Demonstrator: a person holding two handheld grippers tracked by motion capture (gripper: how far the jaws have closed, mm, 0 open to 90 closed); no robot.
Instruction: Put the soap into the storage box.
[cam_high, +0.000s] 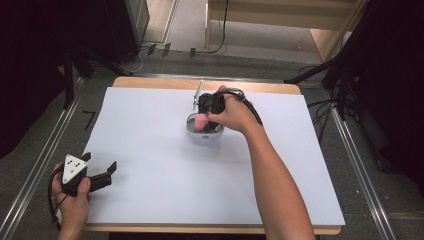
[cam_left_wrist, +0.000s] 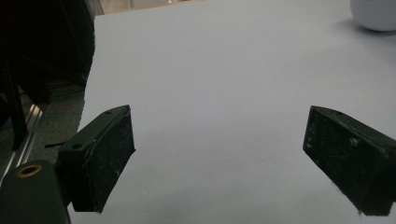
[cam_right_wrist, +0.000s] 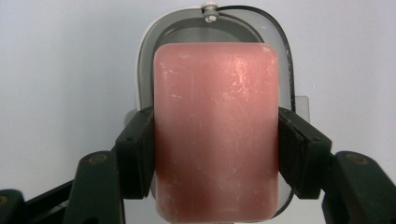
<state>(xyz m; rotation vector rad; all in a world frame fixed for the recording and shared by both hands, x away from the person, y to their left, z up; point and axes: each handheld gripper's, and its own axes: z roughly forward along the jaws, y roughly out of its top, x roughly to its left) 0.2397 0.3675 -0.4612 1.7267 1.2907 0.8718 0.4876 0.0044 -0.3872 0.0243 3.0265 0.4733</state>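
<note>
Soap, a pink rounded bar (cam_right_wrist: 215, 130), sits clamped between the two black jaws of the right gripper (cam_right_wrist: 215, 156), the pads pressing flat on its two long sides so that the jaws stand only as wide as the bar. In the right gripper view the bar rises ahead of the jaws, its pale scuffed face turned to the camera, and directly beyond it lies a white soap dish (cam_right_wrist: 144, 60) with a grey inner tray, whose oval rim frames the bar's far end; whether the bar already touches the dish I cannot tell. A small screw and a thin dark wire sit at the dish's far rim. From the high view the right gripper (cam_high: 204, 120) points down over the soap dish (cam_high: 205, 137), with the pink soap (cam_high: 200, 122) showing at its tip just above the dish's opening, and the right hand (cam_high: 234, 114) wraps the gripper's body, its cable looping off behind. Just beyond that gripper a thin metal piece (cam_high: 198, 94) stands on the white sheet (cam_high: 150, 180) that covers the table. Well apart, near the table's front left corner, the left gripper (cam_high: 100, 167) rests in the left hand (cam_high: 75, 200), its jaws spread wide with nothing between them; in the left gripper view its black pads (cam_left_wrist: 109, 154) hang over bare white sheet (cam_left_wrist: 219, 93).
</note>
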